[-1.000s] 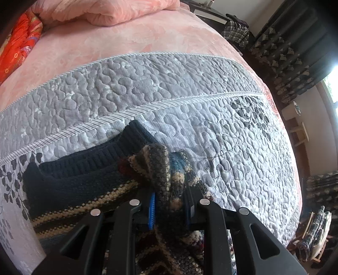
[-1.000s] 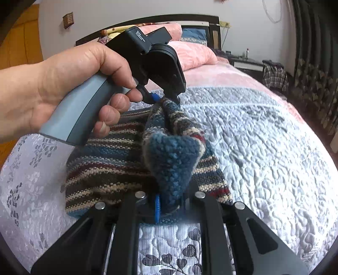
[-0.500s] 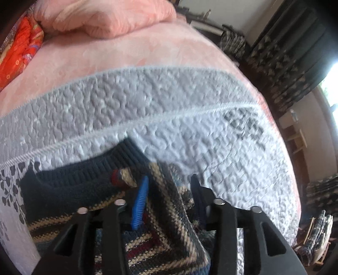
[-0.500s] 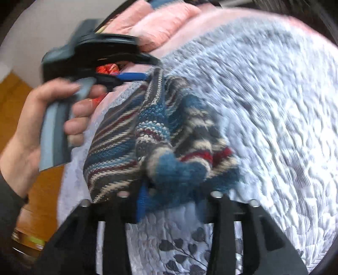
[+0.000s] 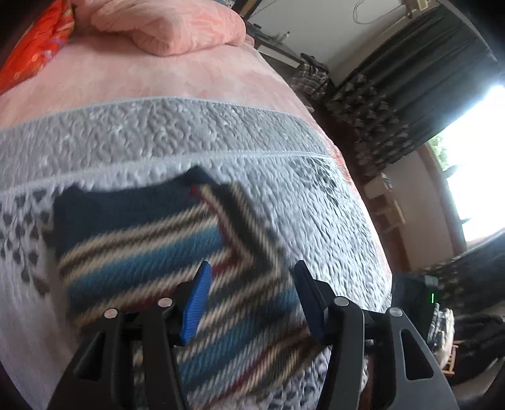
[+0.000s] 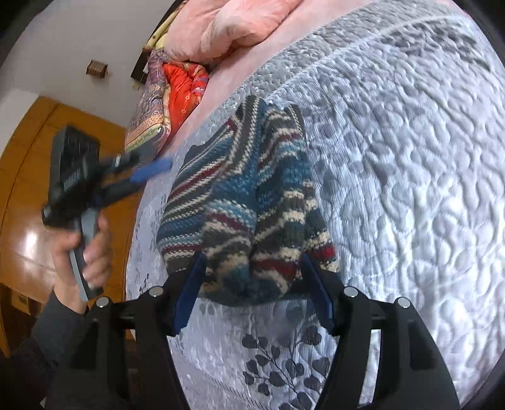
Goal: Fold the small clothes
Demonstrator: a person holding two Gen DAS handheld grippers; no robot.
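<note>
A small striped knit sweater (image 5: 151, 239) with a navy collar lies folded on the grey quilted bedspread (image 5: 176, 132). My left gripper (image 5: 252, 296) hovers over its near part, jaws wide apart and nothing between the blue pads (image 5: 197, 299). In the right wrist view the sweater (image 6: 246, 195) is bunched lengthwise, its hem lying between the spread fingers of my right gripper (image 6: 254, 290), which is open. A hand (image 6: 85, 252) holds the left gripper (image 6: 148, 176) off to the sweater's left, clear of it.
A pink duvet (image 5: 164, 28) and a red cushion (image 5: 34, 44) lie at the head of the bed. A wooden wardrobe (image 6: 28, 176) stands to the left. Dark curtains (image 5: 407, 94) and a small shelf (image 5: 385, 202) are beyond the bed's right edge.
Both grippers have opened and let go of the sweater. The lifted fold has dropped flat onto the garment, and the left gripper has drawn back to the left.
</note>
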